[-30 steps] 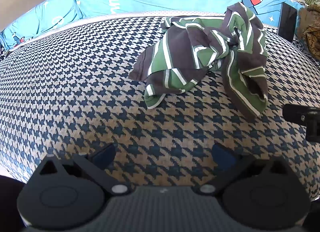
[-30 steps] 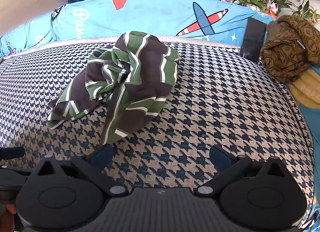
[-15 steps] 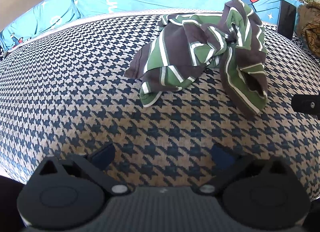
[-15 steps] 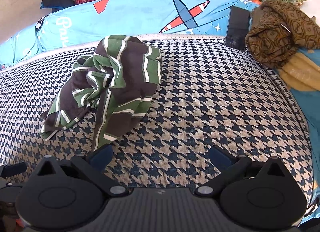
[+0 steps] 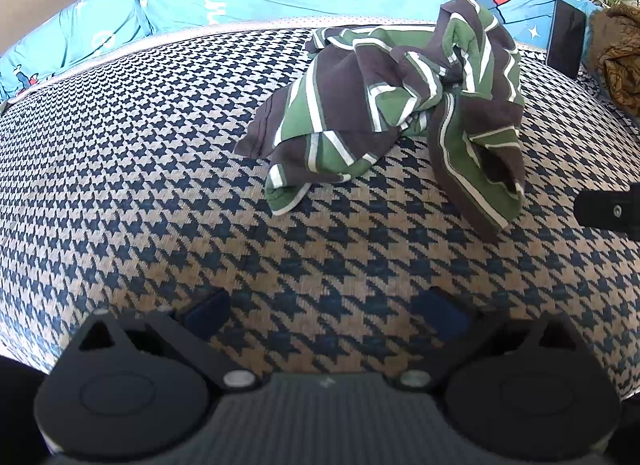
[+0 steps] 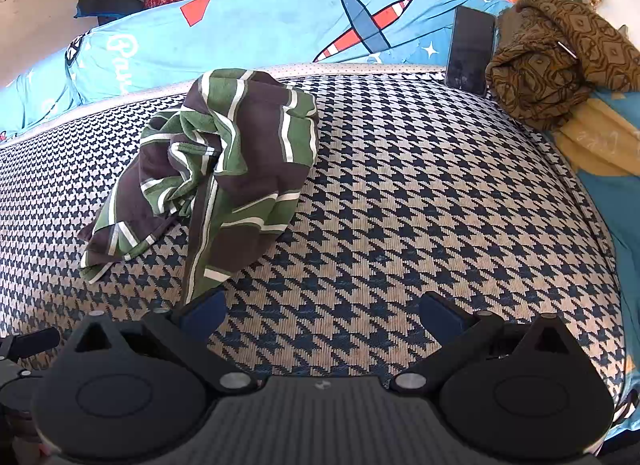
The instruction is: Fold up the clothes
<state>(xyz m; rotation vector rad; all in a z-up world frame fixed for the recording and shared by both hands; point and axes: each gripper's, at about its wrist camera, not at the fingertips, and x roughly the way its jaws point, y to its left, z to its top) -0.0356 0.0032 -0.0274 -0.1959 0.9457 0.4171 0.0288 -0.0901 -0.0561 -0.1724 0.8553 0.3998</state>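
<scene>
A crumpled garment with brown, green and white stripes (image 5: pixel 384 113) lies in a heap on the houndstooth-covered bed (image 5: pixel 120 185). In the right wrist view the same garment (image 6: pixel 224 177) sits left of centre, its near edge just ahead of the left finger. My left gripper (image 5: pixel 326 315) hovers open over bare cover, well short of the garment. My right gripper (image 6: pixel 322 311) is open too, with nothing between its fingers. A black part of the right gripper (image 5: pixel 608 211) shows at the right edge of the left wrist view.
A blue bolster with a plane print (image 6: pixel 280 29) runs along the far side of the bed. A dark phone (image 6: pixel 470 51) leans upright at the back right. A brown patterned cloth (image 6: pixel 560 57) and a yellow one (image 6: pixel 600 141) are piled at the right.
Both grippers have crept closer to the garment, which looms larger in each view. The right wrist view has swung so the heap sits nearer its left finger. Both stay open.
</scene>
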